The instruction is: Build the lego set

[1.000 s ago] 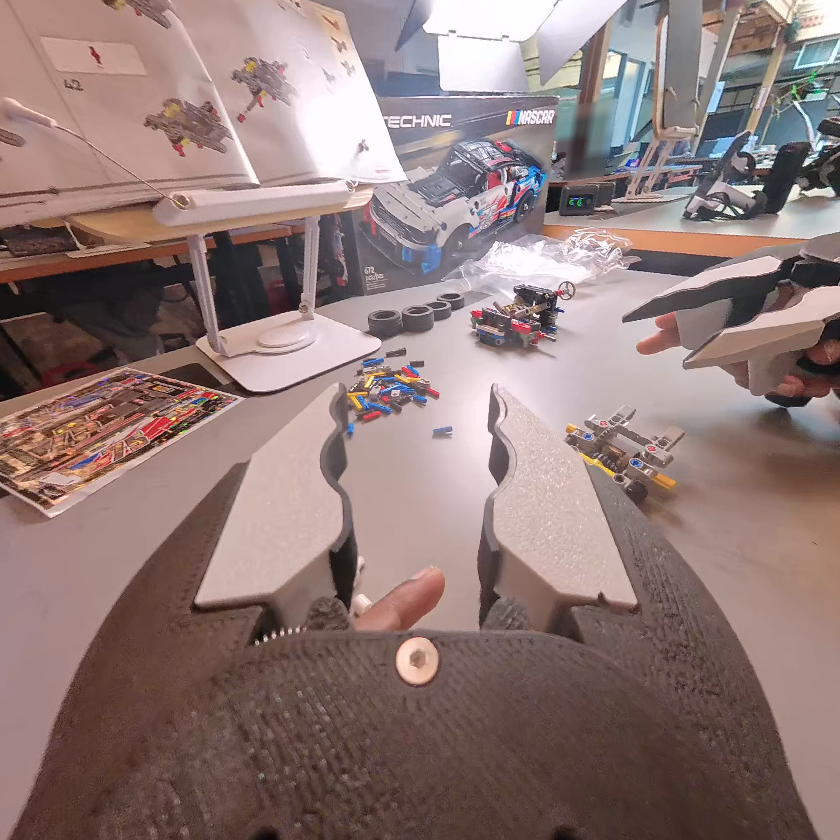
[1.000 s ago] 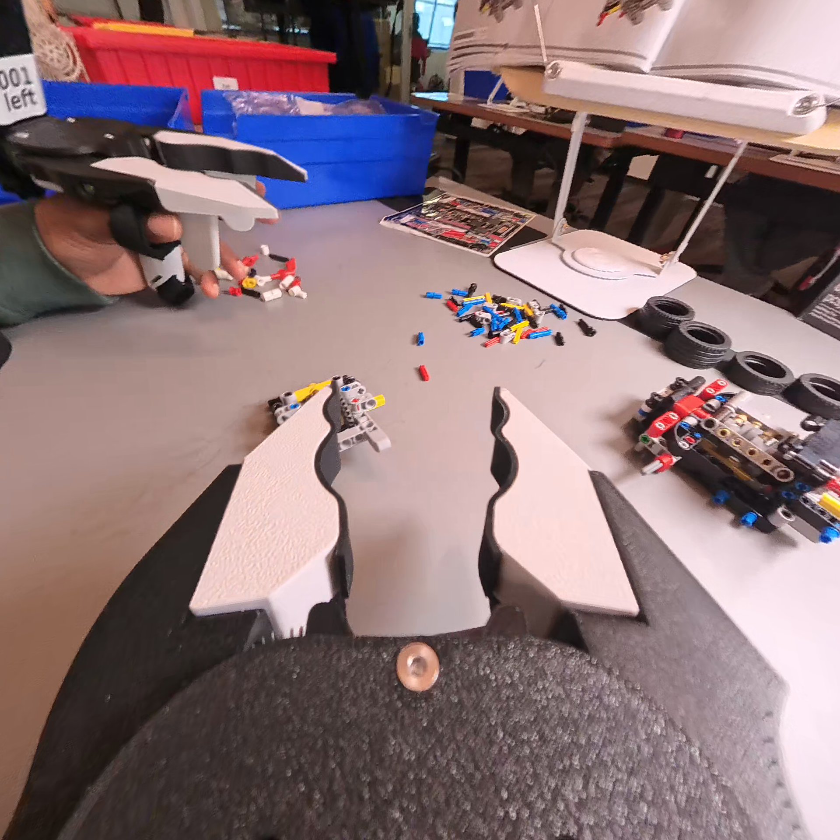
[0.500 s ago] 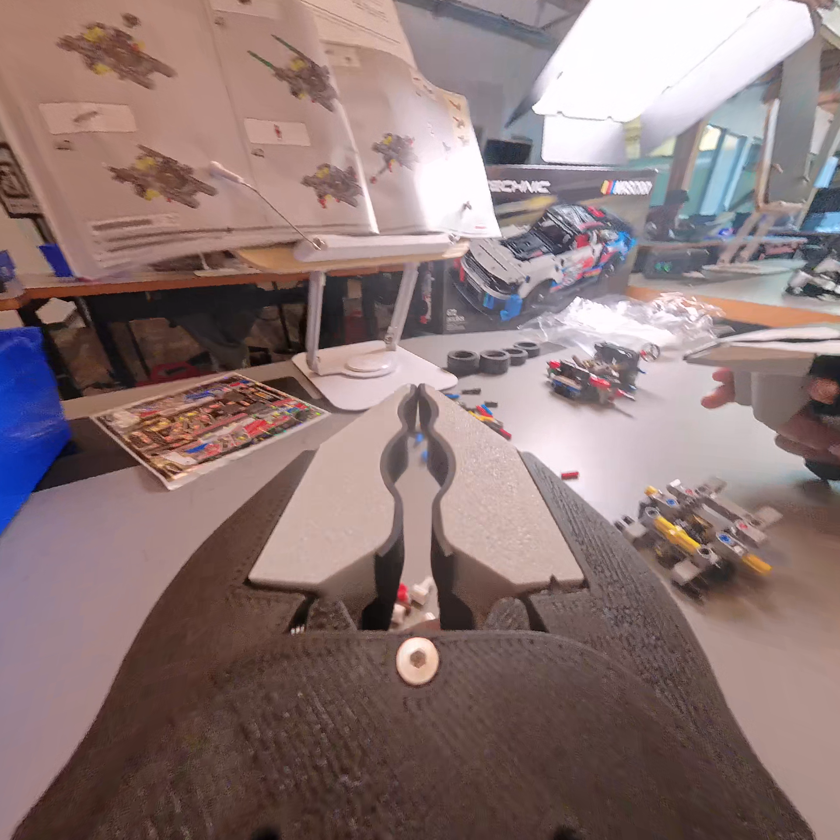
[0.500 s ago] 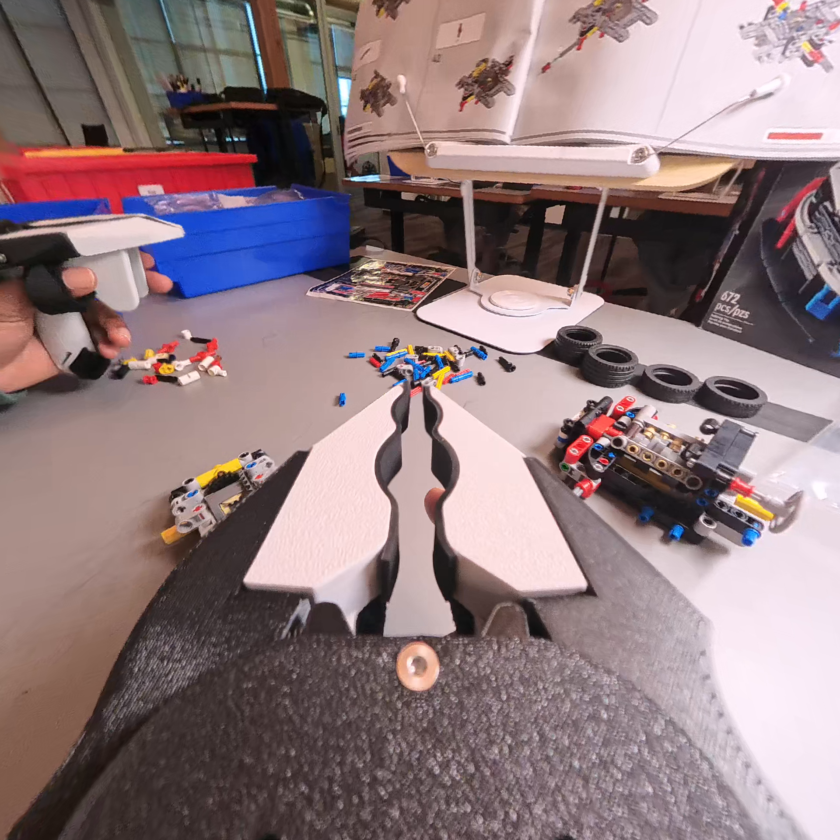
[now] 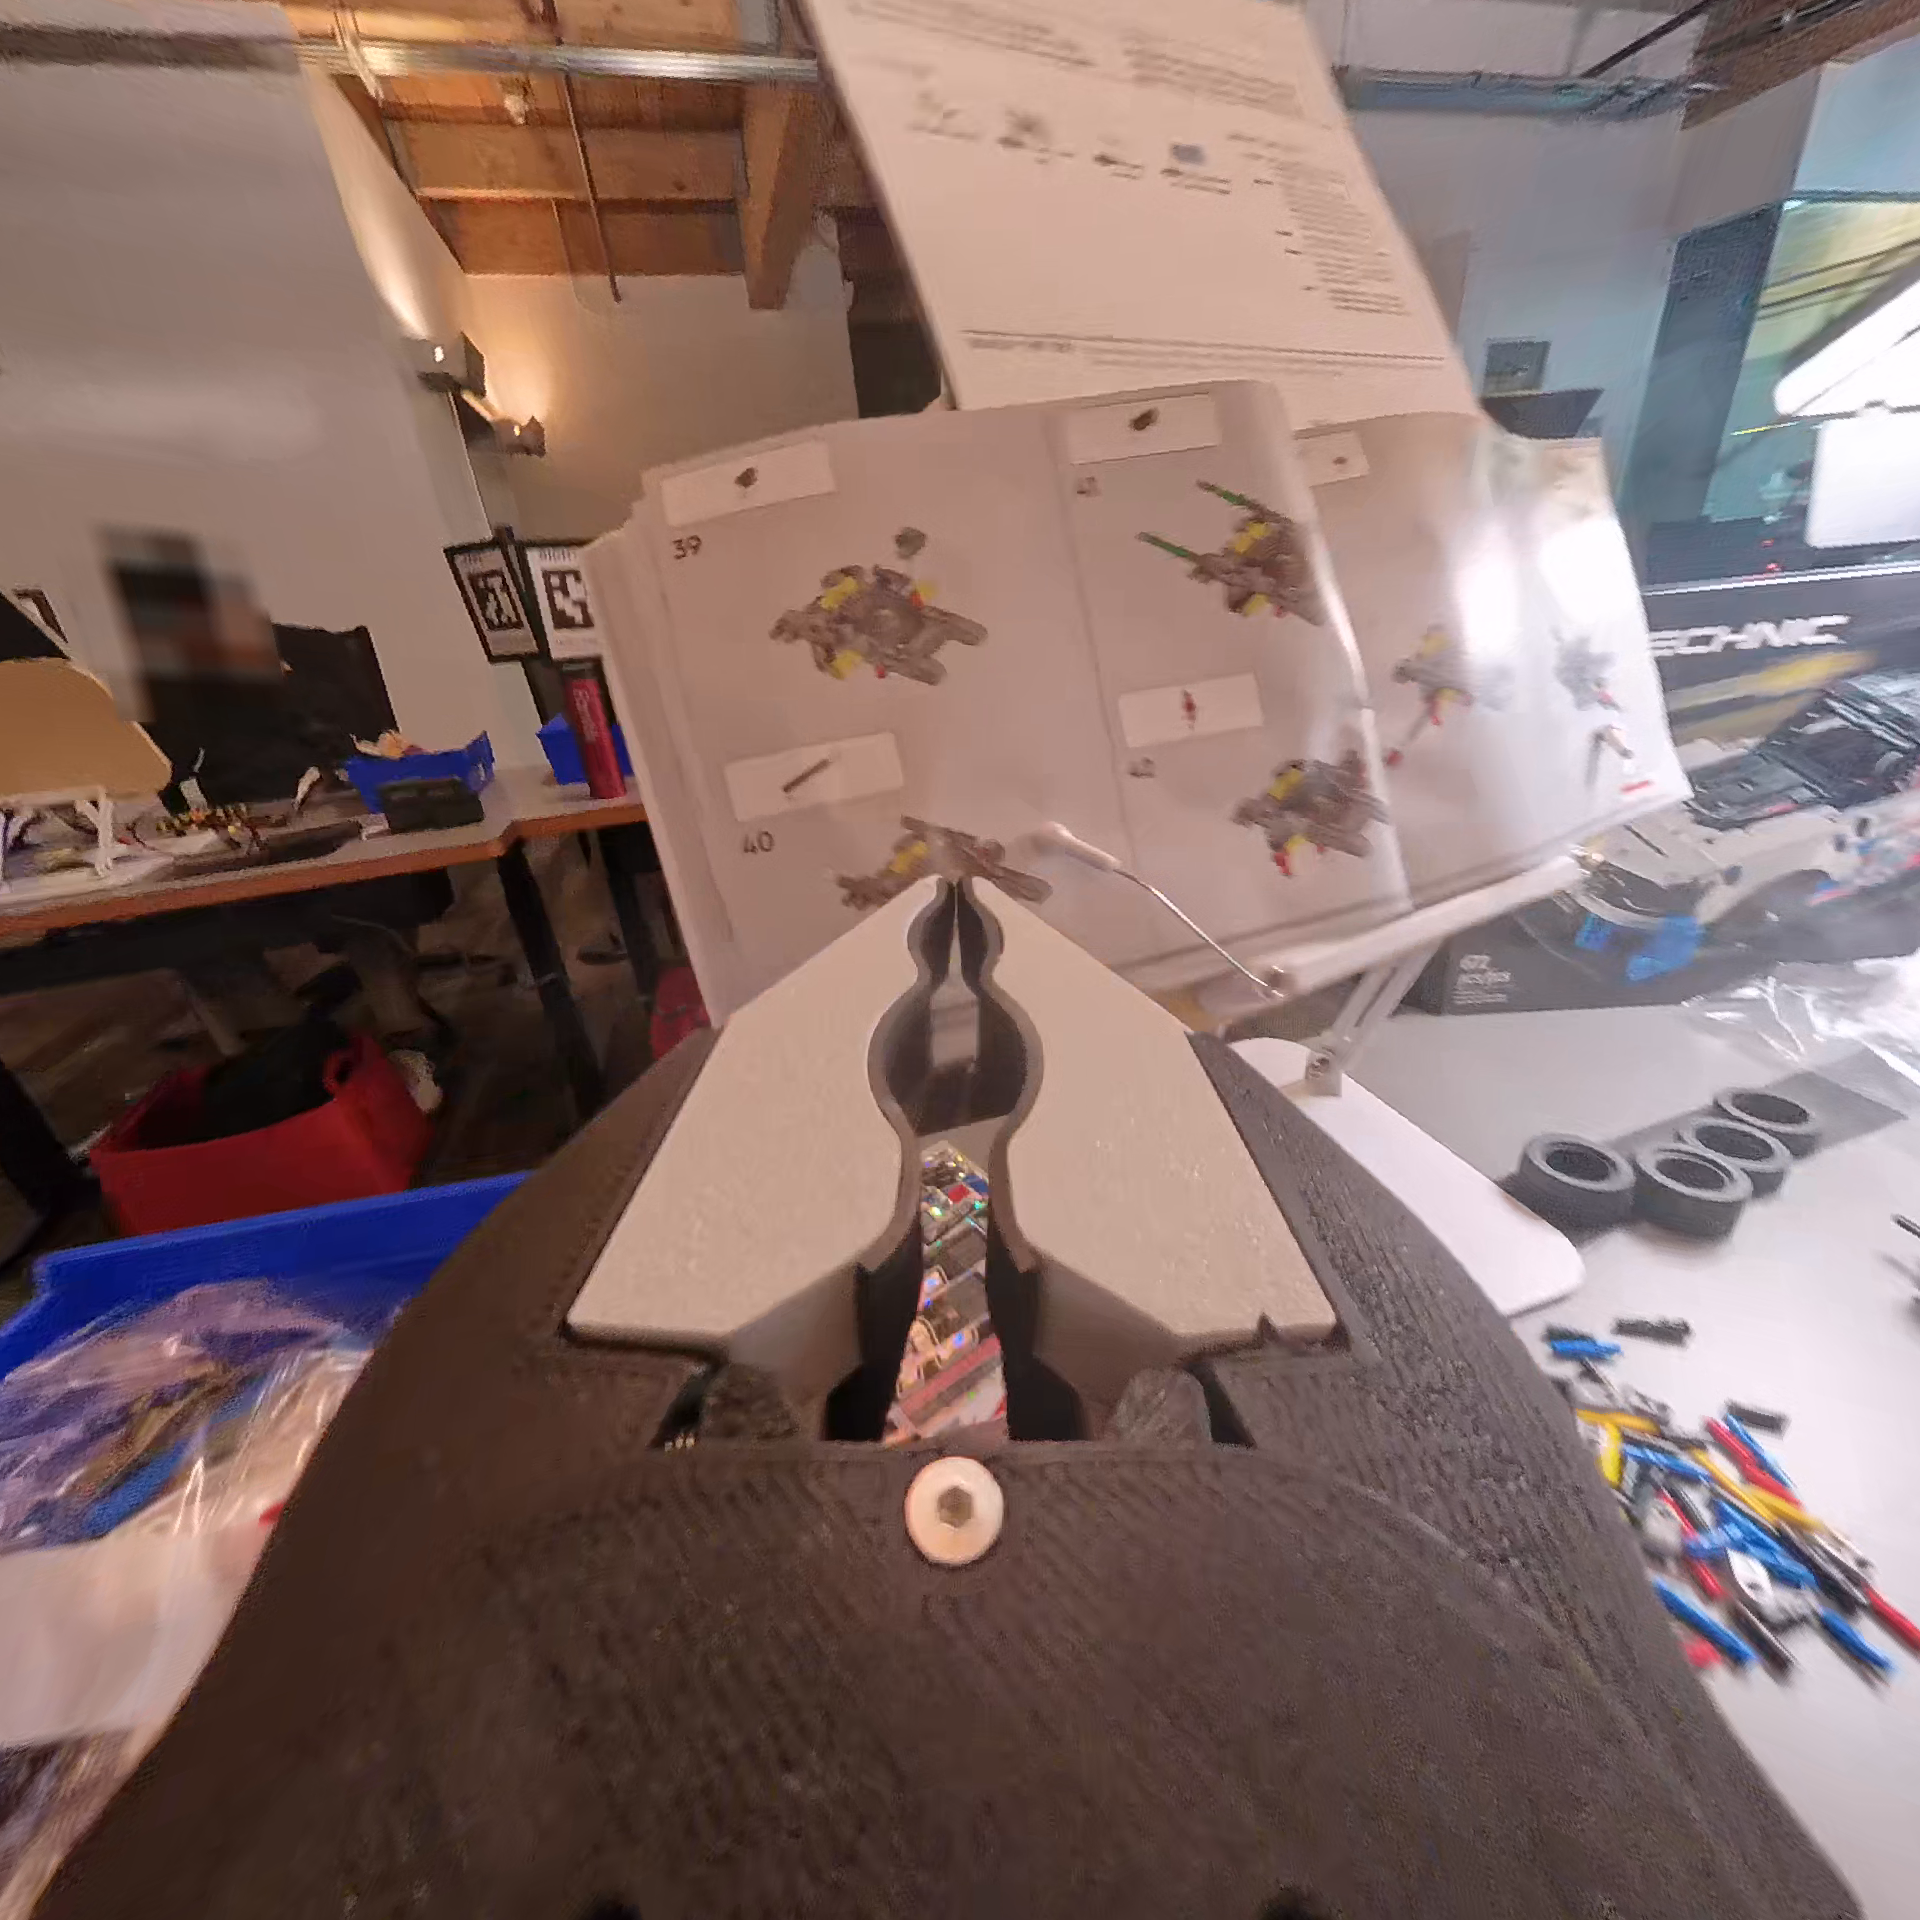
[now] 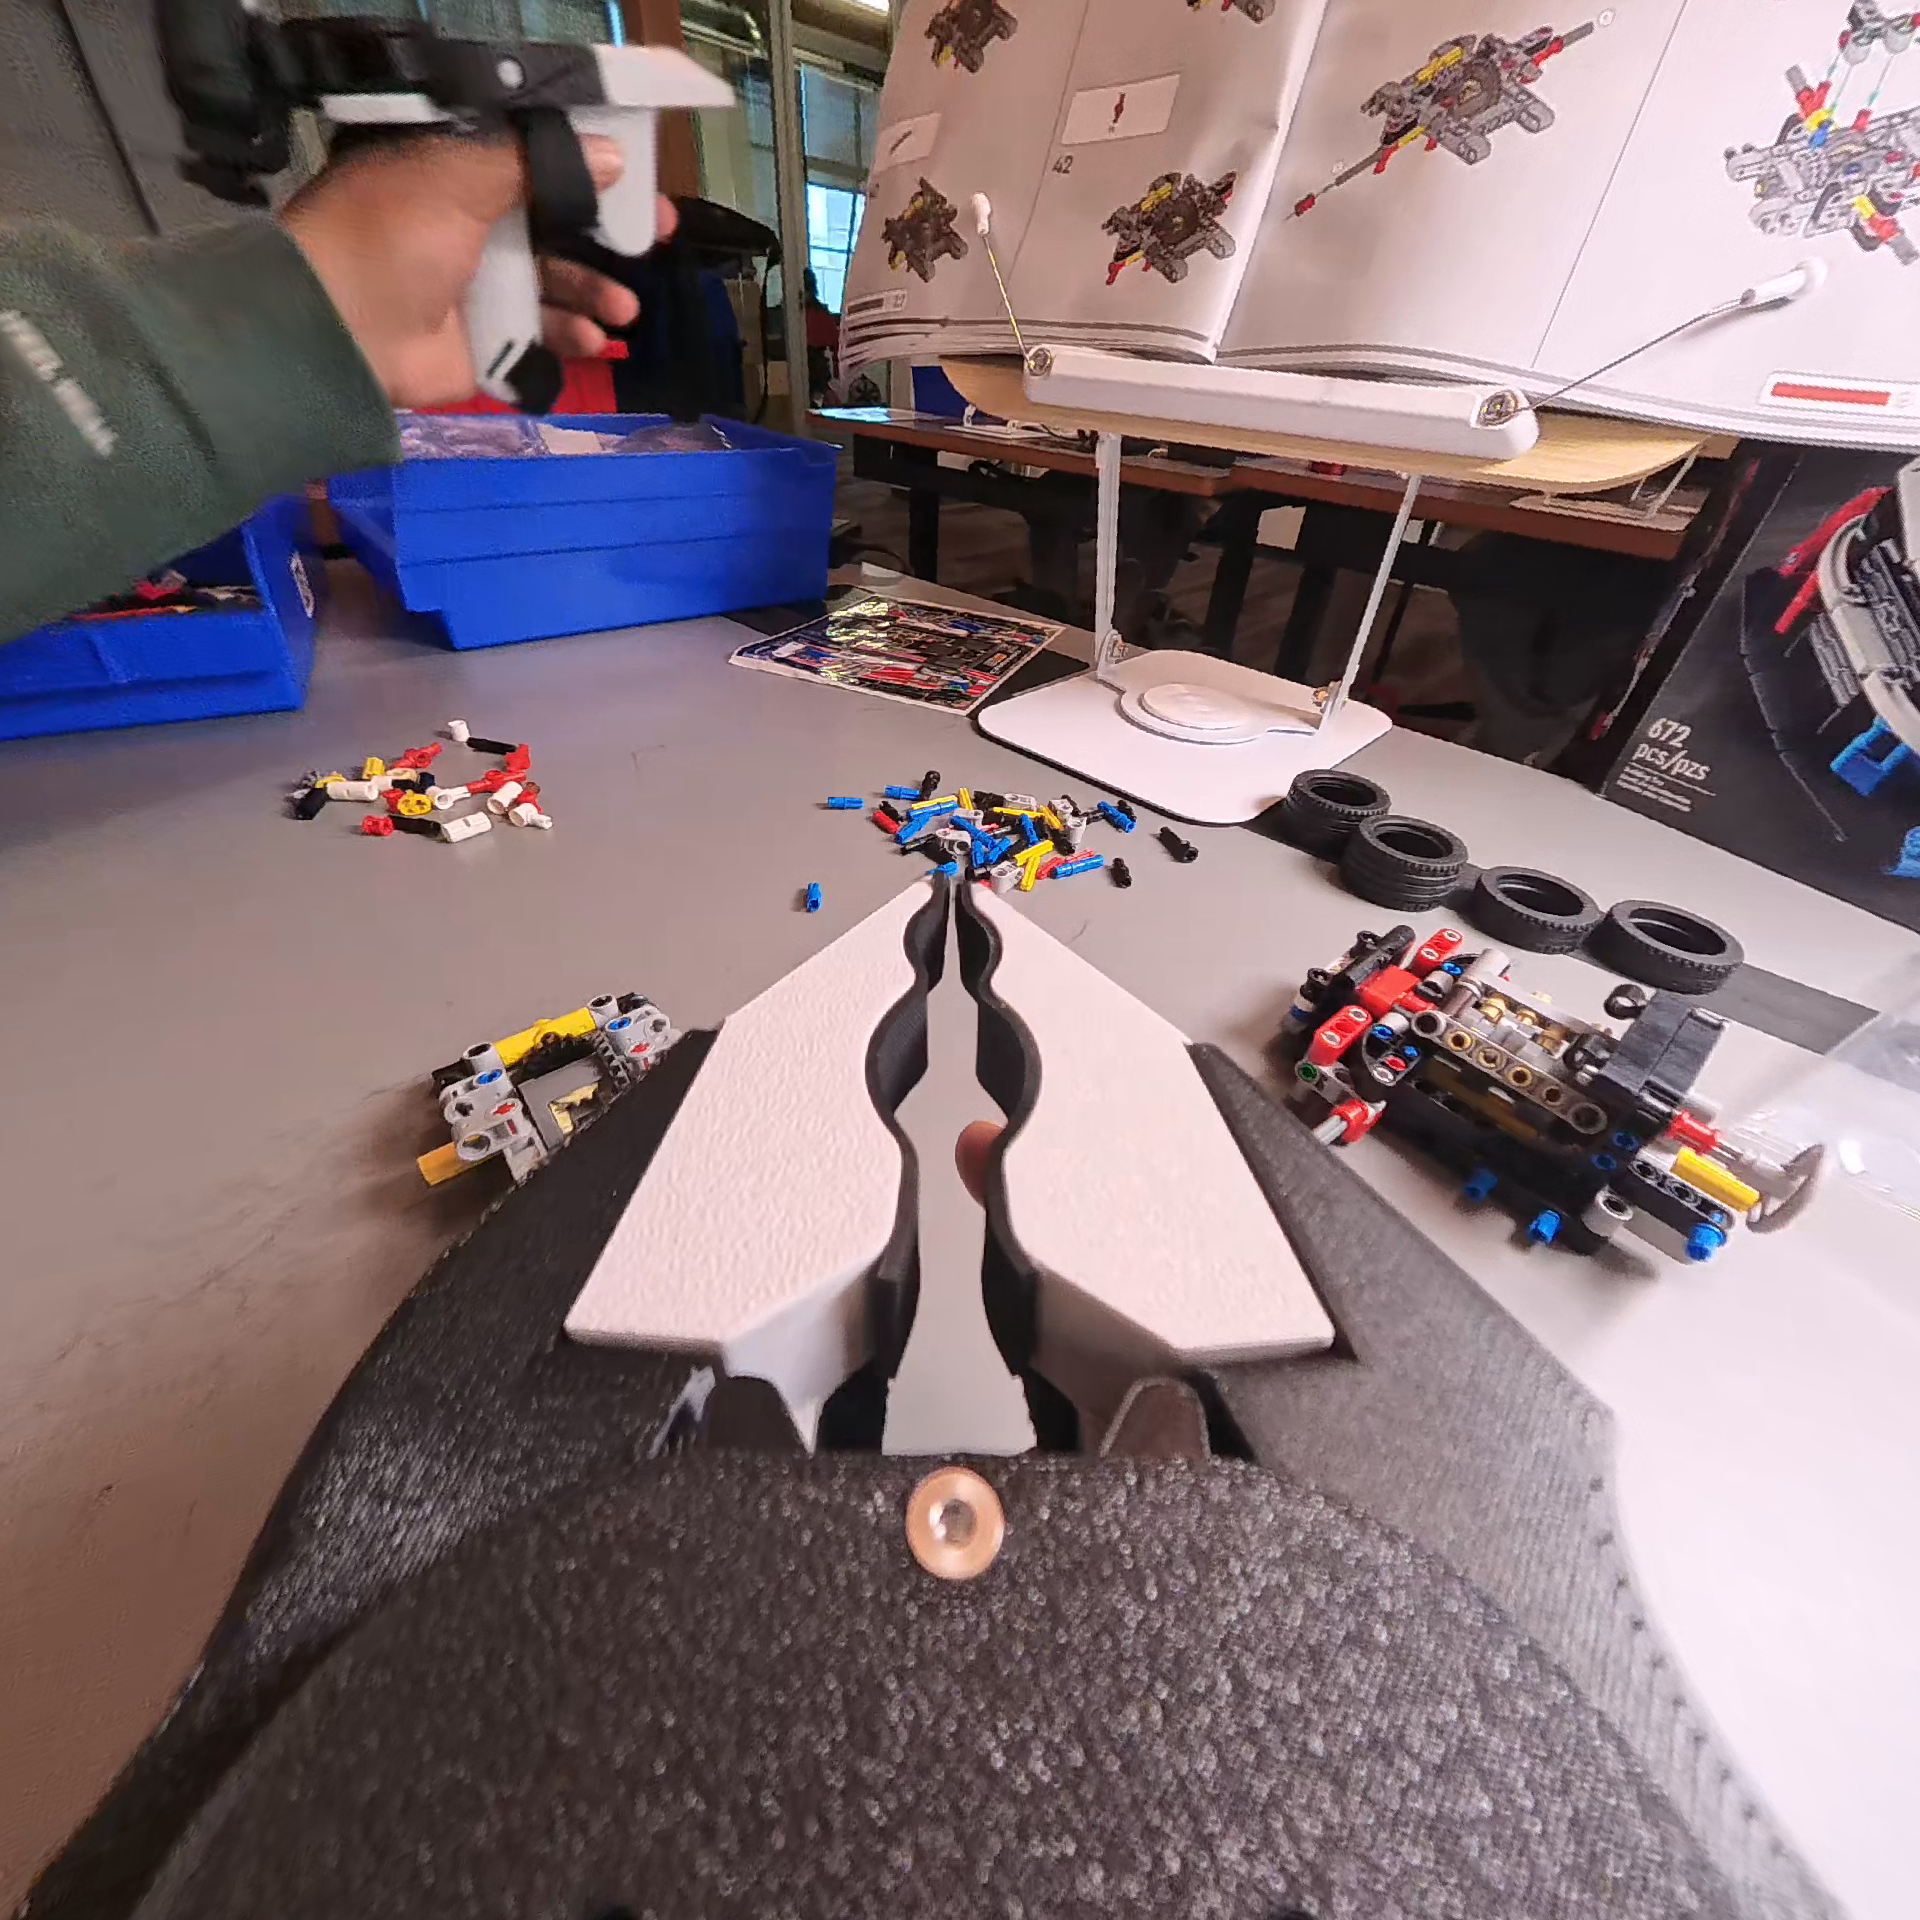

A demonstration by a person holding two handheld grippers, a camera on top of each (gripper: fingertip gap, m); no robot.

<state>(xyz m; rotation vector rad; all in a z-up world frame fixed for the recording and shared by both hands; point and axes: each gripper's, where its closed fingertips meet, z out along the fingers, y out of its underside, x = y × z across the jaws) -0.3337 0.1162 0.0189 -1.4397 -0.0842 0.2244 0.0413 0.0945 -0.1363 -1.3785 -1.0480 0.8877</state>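
Observation:
My left gripper [image 5: 954, 891] is shut and empty, raised high and pointing at the open instruction booklet [image 5: 1039, 665] on its white stand. It also shows in the right wrist view [image 6: 623, 94], held up at the top left. My right gripper [image 6: 951, 883] is shut and empty, low over the grey table. A small grey and yellow sub-assembly [image 6: 545, 1081] lies to its left. The larger black and red chassis [image 6: 1507, 1081] lies to its right. A pile of small blue, yellow and red pins [image 6: 997, 826] lies just past its tips.
Several black tyres [image 6: 1496, 883] line up at the right. A second pile of red and white parts [image 6: 426, 790] lies at the left. Blue bins [image 6: 592, 520] stand at the back left. A sticker sheet [image 6: 899, 649], the stand's base [image 6: 1184, 717] and the set's box [image 6: 1787, 675] stand behind. Across from one pair of fingers to the other is roughly 40 centimeters.
Both grippers closed from open. My left gripper rose from the table and swung left and up towards the booklet. My right gripper tilted up and drew back a little.

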